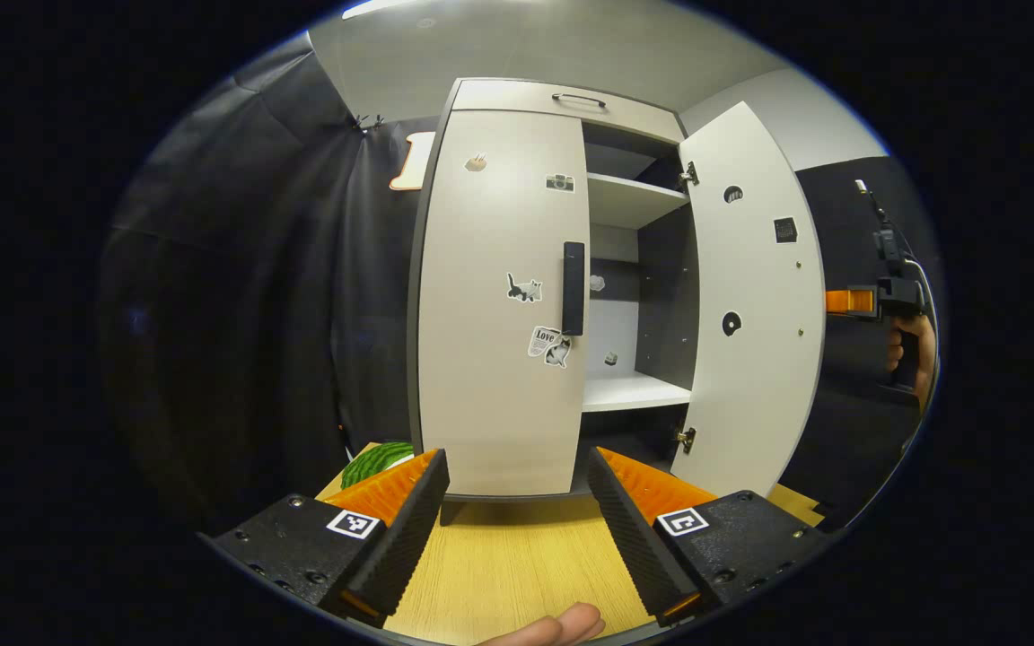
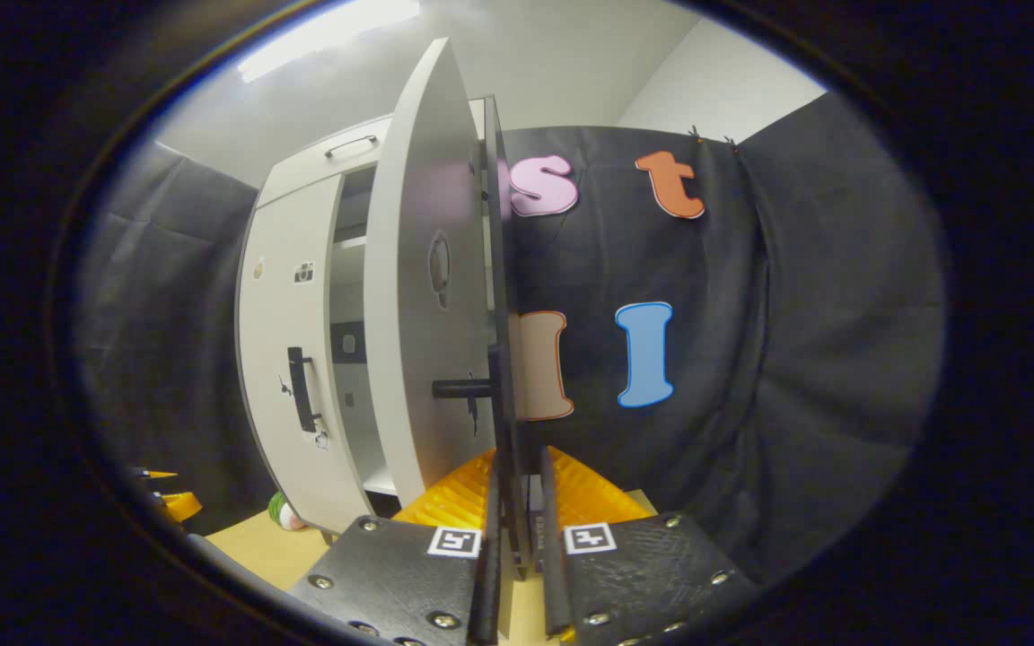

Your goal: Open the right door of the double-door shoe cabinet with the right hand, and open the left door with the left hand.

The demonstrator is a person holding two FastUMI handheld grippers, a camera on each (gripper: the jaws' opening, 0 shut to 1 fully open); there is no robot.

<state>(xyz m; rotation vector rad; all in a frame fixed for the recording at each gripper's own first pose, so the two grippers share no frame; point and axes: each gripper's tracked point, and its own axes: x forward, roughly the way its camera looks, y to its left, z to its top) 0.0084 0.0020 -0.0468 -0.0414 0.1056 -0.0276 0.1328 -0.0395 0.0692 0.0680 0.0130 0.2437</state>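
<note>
In the left gripper view the shoe cabinet (image 1: 517, 296) stands at the centre of the frame on a wooden table (image 1: 517, 556). Its left door (image 1: 499, 305) is closed, with stickers on its face and a dark vertical handle (image 1: 573, 287) near its inner edge. The right door (image 1: 755, 314) is swung wide open at centre right, baring white shelves (image 1: 634, 391) inside. At the bottom of the frame the left gripper (image 1: 517, 516) has its fingers spread wide with nothing between them — it sits short of the closed door, apart from the handle. A fingertip of the person's hand (image 1: 562, 626) shows at the bottom edge. At the far right, the right gripper (image 1: 849, 301) is held behind the open door's edge.

In the right gripper view the right door (image 2: 432, 296) is seen nearly edge-on, upper centre. The right gripper (image 2: 517, 538) has its fingers drawn close together around the door's thin edge; they seem to press on it, though the contact is hard to make out. The left door (image 2: 293, 359) sits closed at centre left.
</note>
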